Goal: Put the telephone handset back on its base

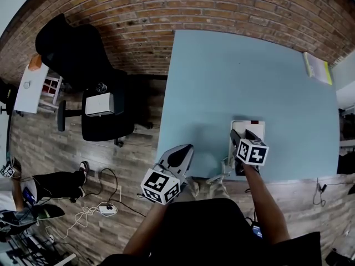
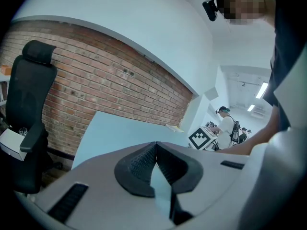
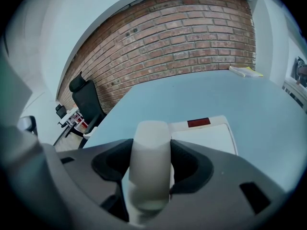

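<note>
Near the base (image 3: 207, 134), your right gripper (image 3: 149, 169) clamps the handset (image 3: 151, 140), left gripper (image 2: 156, 158) closed, empty; released crooked, it may slide off.

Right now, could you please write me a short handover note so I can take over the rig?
Left gripper: shut, empty, by the near left corner of the table.
Right gripper: shut on the handset, held at the near end of the base.
Base: on the table by its near edge; the part in view has nothing on it.
Done: handset gripped and at the base.
Left: seat it on the base, open the jaws, back away.
</note>
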`<action>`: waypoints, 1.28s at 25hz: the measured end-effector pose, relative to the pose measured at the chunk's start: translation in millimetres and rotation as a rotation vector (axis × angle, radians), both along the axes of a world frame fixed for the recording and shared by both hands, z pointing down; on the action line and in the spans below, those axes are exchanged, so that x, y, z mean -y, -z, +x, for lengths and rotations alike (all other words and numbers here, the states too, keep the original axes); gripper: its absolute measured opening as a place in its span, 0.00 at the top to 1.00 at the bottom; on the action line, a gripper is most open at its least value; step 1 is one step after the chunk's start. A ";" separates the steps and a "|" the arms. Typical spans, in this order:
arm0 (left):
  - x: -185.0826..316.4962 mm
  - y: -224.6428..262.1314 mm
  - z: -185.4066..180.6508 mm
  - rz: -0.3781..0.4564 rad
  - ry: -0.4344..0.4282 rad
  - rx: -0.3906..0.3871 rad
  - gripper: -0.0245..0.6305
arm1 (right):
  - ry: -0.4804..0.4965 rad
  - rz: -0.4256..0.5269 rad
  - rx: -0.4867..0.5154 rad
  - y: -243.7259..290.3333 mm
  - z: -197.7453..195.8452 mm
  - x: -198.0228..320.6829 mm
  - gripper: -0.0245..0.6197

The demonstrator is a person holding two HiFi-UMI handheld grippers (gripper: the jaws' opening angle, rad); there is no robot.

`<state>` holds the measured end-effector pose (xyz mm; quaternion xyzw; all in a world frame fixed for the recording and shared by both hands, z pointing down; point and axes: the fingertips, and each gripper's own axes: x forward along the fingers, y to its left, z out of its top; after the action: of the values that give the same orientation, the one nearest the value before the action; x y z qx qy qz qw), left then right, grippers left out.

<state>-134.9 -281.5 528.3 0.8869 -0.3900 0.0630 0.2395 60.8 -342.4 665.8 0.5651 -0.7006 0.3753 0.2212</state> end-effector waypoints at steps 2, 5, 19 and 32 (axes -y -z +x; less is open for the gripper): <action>-0.3 0.0 0.0 -0.002 -0.001 -0.002 0.95 | -0.001 -0.007 -0.015 -0.2 -0.8 -0.7 0.58; 0.3 0.6 0.8 0.000 -0.003 -0.004 0.95 | -0.012 -0.013 -0.027 -1.5 -0.5 -0.7 0.58; -2.4 0.3 4.4 0.002 0.000 -0.007 0.95 | 0.001 0.009 0.018 3.4 -5.9 -1.2 0.58; -5.8 4.9 3.4 0.018 0.002 -0.012 0.95 | -0.005 0.032 0.014 15.4 -2.3 -8.0 0.58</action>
<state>-131.4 -275.6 523.4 0.8889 -0.3902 0.0541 0.2340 58.5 -334.4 650.4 0.5676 -0.7068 0.3686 0.2061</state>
